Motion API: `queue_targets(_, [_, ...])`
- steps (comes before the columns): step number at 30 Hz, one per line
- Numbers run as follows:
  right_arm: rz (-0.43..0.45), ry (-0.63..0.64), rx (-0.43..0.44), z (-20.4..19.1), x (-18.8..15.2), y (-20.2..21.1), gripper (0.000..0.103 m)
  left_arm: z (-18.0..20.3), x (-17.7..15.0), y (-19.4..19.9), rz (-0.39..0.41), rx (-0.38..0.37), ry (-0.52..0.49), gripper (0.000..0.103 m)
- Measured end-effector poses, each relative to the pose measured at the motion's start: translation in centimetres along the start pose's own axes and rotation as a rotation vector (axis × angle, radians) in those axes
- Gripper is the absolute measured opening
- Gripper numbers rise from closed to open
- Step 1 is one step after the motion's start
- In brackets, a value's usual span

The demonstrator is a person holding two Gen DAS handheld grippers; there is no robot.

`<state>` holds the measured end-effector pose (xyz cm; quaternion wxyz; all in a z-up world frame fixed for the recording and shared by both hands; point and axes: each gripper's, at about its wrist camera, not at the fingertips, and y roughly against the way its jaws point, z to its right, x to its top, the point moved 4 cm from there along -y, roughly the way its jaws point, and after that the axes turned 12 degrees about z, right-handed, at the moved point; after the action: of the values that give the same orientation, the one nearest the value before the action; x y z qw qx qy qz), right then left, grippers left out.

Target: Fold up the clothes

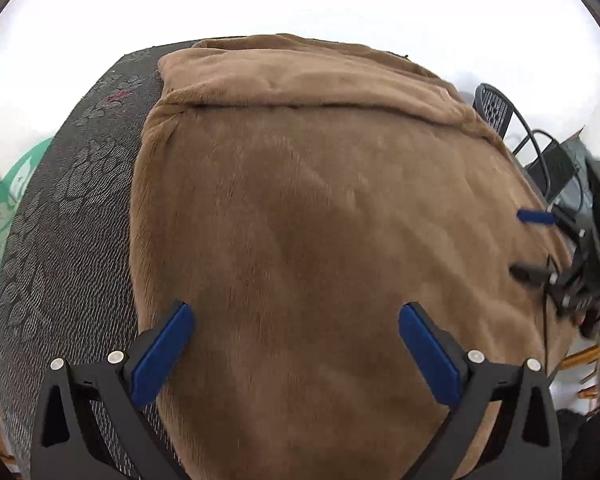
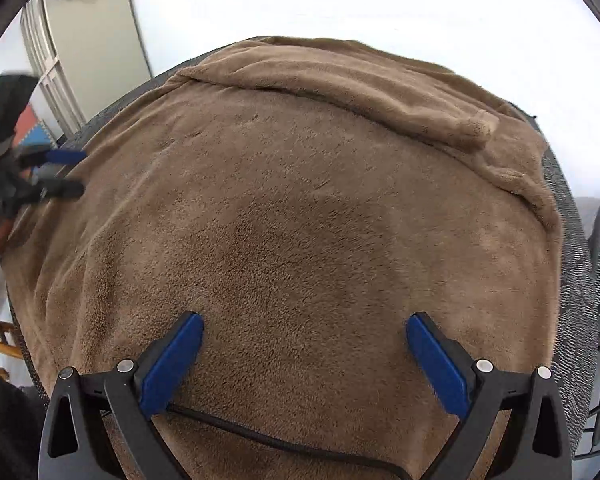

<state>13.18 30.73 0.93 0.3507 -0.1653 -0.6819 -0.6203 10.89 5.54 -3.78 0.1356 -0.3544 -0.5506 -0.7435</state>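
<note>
Left wrist: brown garment (image 1: 300, 220) beneath spread tool (image 1: 296, 316)

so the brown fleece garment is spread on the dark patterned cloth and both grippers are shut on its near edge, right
Not quite. The brown fleece garment does lie spread on the dark patterned cloth, but both grippers are open and hold nothing: the left gripper in the left wrist view, the right gripper in the right wrist view.
</note>
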Motion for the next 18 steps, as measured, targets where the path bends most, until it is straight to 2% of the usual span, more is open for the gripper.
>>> queue_targets(3, [0.027,-0.018,0.032,-0.5,0.0,1.9,0.103,0.7,-0.9,0.3,0.0,0.037,-0.046,0.103])
queue_targets(5, [0.048,-0.034,0.083,-1.2,-0.3,3.4,0.103,1.2,-1.3,0.5,0.003,0.06,-0.075,0.103])
queue_targets(7, [0.058,-0.037,0.116,-2.2,-0.8,4.7,0.103,2.4,-1.2,0.7,0.012,0.034,-0.087,0.103])
queue_targets(11, [0.025,0.002,0.095,-3.3,-2.6,5.0,0.103,5.1,-1.8,0.9,0.016,-0.024,-0.166,0.103])
queue_targets(13, [0.004,0.024,0.082,-3.8,-3.6,5.1,0.103,5.6,-2.3,0.4,0.016,0.018,-0.235,0.103])
queue_targets(15, [-0.018,0.037,0.073,-4.2,-4.6,5.2,0.103,5.2,-2.5,0.3,0.019,0.007,-0.218,0.103])
queue_targets(18, [-0.04,-0.026,0.096,-3.3,-5.7,5.7,0.103,4.7,-2.3,0.0,0.018,-0.014,-0.173,0.103])
